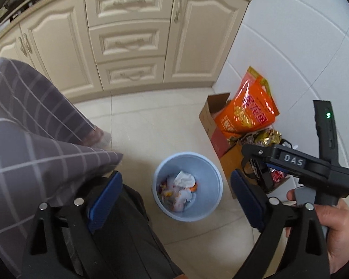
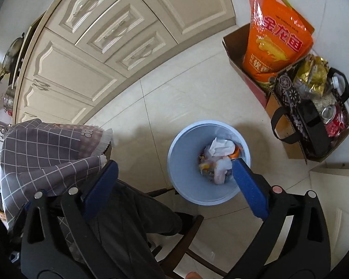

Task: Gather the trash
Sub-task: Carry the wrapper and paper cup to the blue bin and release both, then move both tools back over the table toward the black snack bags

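1. Cream kitchen cabinets (image 1: pixel 128 37) ran along the back above a pale tiled floor (image 1: pixel 151 121), with a white wall on the right.
2. At the left, a grey checked cloth (image 1: pixel 35 144) hung over a chair edge, close to the left finger of each gripper.
3. At the centre of the floor stood a light blue bin (image 1: pixel 211 181), holding crumpled white paper (image 1: pixel 183 177) and scraps of coloured wrappers.
4. The left gripper (image 1: pixel 176 200) hovered above the bin, its blue pads (image 1: pixel 105 195) spread wide with nothing between them, touching nothing.
5. The right gripper (image 2: pixel 172 186) also stood wide and empty; its right pad (image 2: pixel 249 188) overlapped the bin's rim in that view, though contact could not be told.
6. Right of the bin, a cardboard box (image 2: pixel 235 46) held an orange bag (image 2: pixel 276 37); a second box beside it held a dark bag with gold foil and cans.
7. The right hand (image 1: pixel 335 230) gripped its handle at the far right.
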Demonstrator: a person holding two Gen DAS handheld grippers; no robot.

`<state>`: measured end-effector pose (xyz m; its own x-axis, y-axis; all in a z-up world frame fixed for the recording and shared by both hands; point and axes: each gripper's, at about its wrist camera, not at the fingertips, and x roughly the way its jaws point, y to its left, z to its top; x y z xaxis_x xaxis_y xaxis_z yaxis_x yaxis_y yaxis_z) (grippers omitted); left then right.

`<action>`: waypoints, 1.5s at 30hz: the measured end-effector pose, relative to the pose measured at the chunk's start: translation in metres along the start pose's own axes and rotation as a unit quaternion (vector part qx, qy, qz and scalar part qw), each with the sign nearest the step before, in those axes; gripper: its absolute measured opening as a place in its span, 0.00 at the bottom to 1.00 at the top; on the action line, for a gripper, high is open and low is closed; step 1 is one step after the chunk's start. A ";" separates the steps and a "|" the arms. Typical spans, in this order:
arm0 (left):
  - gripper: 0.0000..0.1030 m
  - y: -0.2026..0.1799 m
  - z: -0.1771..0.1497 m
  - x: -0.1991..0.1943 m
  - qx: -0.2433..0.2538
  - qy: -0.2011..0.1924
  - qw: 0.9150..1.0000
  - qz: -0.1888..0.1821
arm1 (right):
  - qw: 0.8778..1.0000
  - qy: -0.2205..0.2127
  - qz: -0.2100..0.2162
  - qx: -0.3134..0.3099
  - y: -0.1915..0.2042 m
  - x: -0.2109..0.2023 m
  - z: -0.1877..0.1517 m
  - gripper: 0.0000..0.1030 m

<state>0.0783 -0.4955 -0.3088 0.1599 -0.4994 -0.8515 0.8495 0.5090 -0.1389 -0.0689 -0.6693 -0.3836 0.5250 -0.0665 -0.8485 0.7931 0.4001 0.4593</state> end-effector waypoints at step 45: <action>0.90 0.225 -0.060 -0.303 -0.151 -0.263 0.931 0.202 | 0.916 -0.067 0.195 -0.343 0.382 -0.097 -0.080 0.94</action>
<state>0.1909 -0.1877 -0.1122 0.7272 -0.4582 -0.5111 0.4988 0.8643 -0.0652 0.1588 -0.4370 -0.1467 0.7974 0.1103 -0.5933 0.1804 0.8946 0.4088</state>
